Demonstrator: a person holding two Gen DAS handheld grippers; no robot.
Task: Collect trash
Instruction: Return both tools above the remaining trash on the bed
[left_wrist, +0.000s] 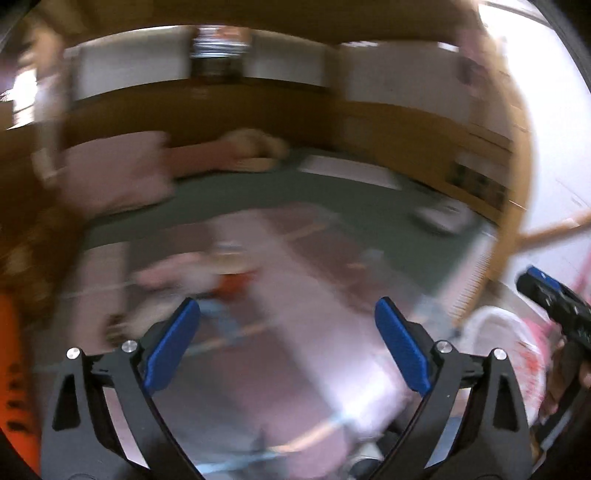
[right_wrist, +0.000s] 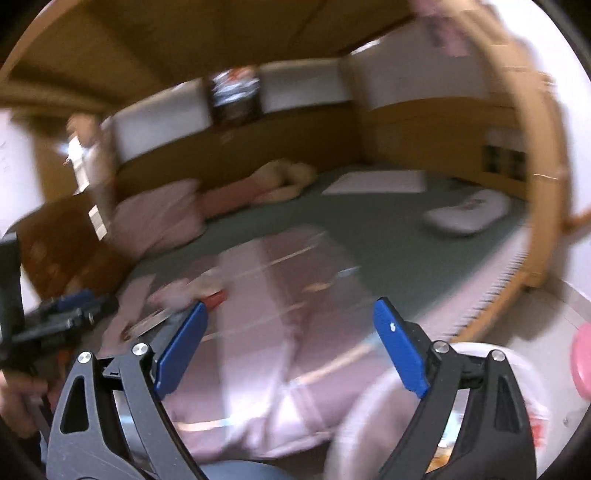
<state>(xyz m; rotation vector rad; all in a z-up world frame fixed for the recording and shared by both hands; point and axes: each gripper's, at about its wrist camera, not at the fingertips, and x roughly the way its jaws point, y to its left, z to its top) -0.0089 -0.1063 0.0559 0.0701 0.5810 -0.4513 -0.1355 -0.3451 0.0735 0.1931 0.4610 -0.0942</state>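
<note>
**Both grippers spread and empty above the bed**

Left gripper (left_wrist: 287, 338) hangs with its blue pads splayed wide and nothing between them; right gripper (right_wrist: 290, 341) likewise, jaws apart, holding nothing; both tilt down over the pink blanket (right_wrist: 280, 373), which I judge a searching pose, ready to drop onto whatever scrap lies there. Just beyond the left gripper sits a small red-orange thing (left_wrist: 236, 282) on the blanket, blurred, likely the trash in question, though I cannot say what it is; the right view catches the same red scrap (right_wrist: 216, 298) beside its left pad, with something flat and pale next to it. Farther out: the green mattress (right_wrist: 376, 236), a pink pillow (right_wrist: 159, 218), a white cushion (right_wrist: 467, 214), the wooden bed frame (right_wrist: 532, 177).

The left view alone shows the right gripper's black body at its right edge, close above a white bag (left_wrist: 509, 339) with red print; presumably the collecting bag, kept close for drops. The right view shows that white bag (right_wrist: 373, 402) low under its own jaws, plus the other gripper at far left; a pink round thing (right_wrist: 583, 354) appears only here.
</note>
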